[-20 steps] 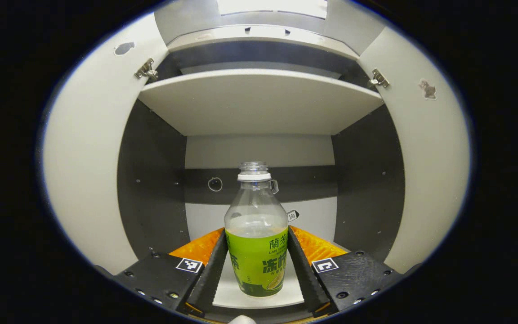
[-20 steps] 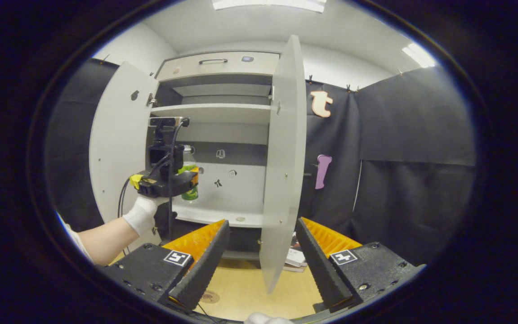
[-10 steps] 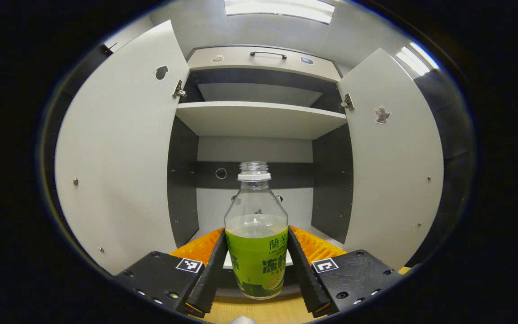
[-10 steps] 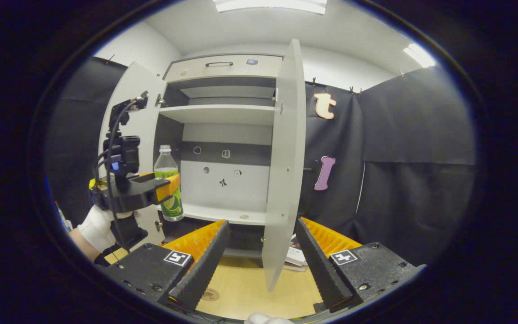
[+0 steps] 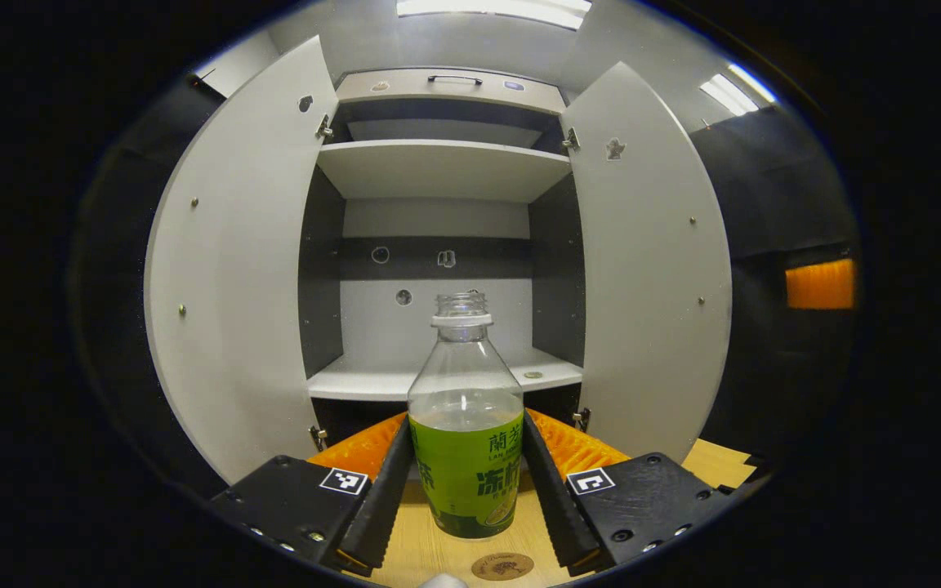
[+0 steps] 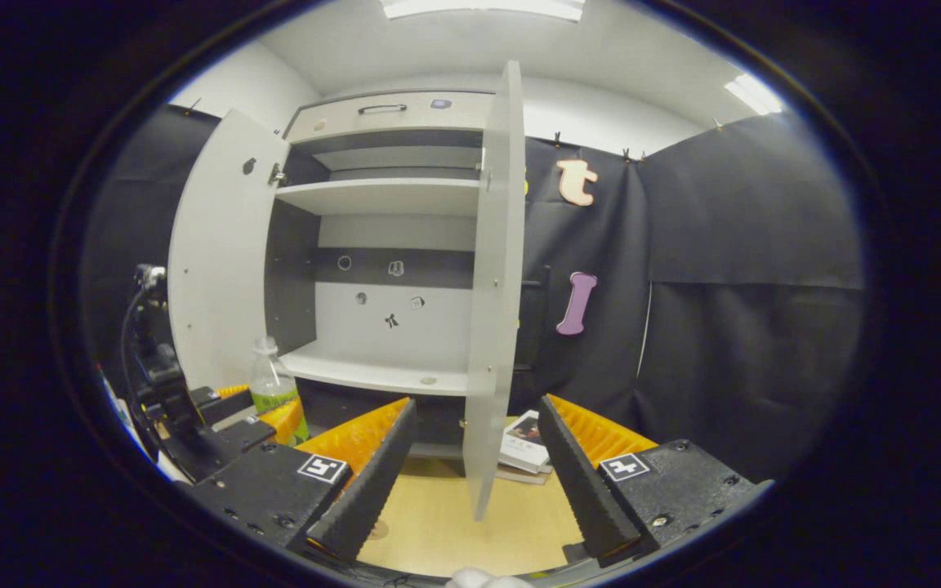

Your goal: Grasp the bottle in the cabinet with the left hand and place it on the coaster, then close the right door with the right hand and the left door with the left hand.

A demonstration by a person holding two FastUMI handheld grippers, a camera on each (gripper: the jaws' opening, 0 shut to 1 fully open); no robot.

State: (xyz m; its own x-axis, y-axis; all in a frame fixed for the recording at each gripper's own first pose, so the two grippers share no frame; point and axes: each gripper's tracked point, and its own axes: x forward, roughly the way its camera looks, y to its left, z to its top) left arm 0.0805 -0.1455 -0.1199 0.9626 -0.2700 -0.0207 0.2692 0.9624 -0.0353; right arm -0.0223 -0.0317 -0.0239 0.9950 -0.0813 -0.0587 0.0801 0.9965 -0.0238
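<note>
While the left gripper has its jaws clamped on the bottle, upright w/ long axis vertical, the coaster lies on the bench just below and slightly right of the jaws, so next move looks like lowering. Right gripper jaws apart, empty, right door edge directly ahead betw. them; left door open.

The coaster is cut off at the edge; the bottle hides the shelf's front.
</note>
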